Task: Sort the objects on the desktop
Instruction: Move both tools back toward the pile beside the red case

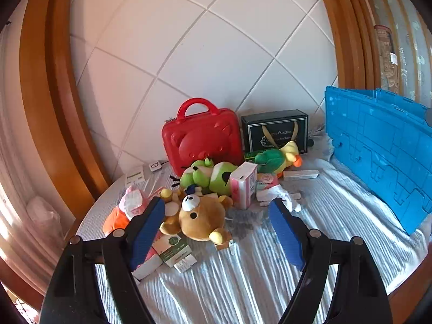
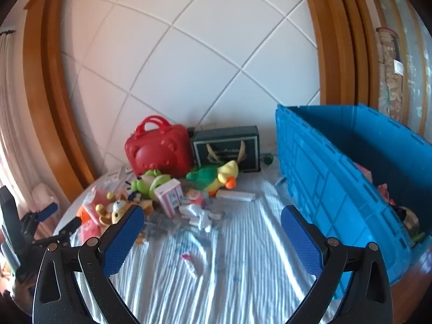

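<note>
My left gripper [image 1: 216,208] is open above a pile of toys and boxes. A brown bear plush [image 1: 201,218] lies between its blue pads, close to the left one, and neither pad presses on it. Behind the bear are a green frog plush [image 1: 210,174], a pink box [image 1: 244,183] and a green-and-yellow duck plush [image 1: 278,156]. My right gripper [image 2: 213,216] hangs open over the striped cloth [image 2: 229,283] with nothing in it. A blue crate [image 2: 337,175] stands to its right with a few items inside. The left gripper's fingers [image 2: 48,208] show at the left edge.
A red case [image 1: 202,137] and a black box [image 1: 275,132] stand against the tiled wall. Small green-and-white boxes [image 1: 172,248], an orange-and-pink plush [image 1: 127,210] and crumpled white paper [image 1: 280,197] lie around. A wooden frame [image 1: 54,108] borders the left. A pink scrap [image 2: 189,259] lies on the cloth.
</note>
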Available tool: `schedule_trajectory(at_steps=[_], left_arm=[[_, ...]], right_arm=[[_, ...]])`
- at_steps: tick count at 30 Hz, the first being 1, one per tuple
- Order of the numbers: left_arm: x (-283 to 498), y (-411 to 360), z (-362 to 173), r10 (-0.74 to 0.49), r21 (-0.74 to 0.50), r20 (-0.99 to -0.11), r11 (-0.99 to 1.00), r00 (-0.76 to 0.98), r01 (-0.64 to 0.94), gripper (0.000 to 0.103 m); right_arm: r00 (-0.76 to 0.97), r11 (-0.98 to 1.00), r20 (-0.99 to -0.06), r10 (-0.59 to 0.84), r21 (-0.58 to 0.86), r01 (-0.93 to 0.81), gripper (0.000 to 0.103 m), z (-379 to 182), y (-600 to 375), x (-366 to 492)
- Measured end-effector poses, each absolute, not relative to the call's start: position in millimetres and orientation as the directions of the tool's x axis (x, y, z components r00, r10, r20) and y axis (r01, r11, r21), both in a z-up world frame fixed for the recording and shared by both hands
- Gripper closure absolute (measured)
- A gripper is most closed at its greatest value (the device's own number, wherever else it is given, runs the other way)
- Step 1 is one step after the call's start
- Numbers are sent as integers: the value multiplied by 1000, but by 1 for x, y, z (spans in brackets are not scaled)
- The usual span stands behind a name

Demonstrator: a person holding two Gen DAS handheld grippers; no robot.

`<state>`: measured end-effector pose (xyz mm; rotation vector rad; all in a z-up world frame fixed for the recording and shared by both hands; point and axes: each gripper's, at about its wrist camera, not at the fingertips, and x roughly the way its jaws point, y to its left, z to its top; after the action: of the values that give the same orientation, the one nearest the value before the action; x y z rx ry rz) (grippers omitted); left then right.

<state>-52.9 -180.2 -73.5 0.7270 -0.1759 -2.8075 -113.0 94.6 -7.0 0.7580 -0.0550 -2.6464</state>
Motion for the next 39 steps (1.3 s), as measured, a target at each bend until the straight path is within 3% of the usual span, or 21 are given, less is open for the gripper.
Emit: schedule_trajectory(at_steps=[5, 11, 17, 24, 30, 39], left_arm=[[-63, -199, -92, -315, 187, -495, -949, -810, 254, 24], [-69, -204, -110, -391, 269, -503, -918, -771, 290, 24], [-51, -226, -130, -448, 214, -495, -893, -745, 395, 24], [-33, -275, -155, -495, 193, -560, -857, -664, 477, 24], [-47, -322, -146, -479, 187, -565, -867, -671, 462, 24], [-103, -383, -139, -399, 143, -566, -910, -721, 390, 24]], right_arm=[[-712, -889, -543, -445, 172, 424, 0, -31, 71, -140], [-699, -847, -487, -524, 213, 486, 0, -31, 62, -169], [-644, -809, -517, -564, 188, 558, 0, -45, 38, -193], [-581, -775, -569, -582, 171, 609, 0, -63, -1, -200], [-546, -779, -599, -586, 232, 582, 0, -80, -36, -201], [-607, -834, -600, -521, 209, 510, 0, -78, -77, -201]])
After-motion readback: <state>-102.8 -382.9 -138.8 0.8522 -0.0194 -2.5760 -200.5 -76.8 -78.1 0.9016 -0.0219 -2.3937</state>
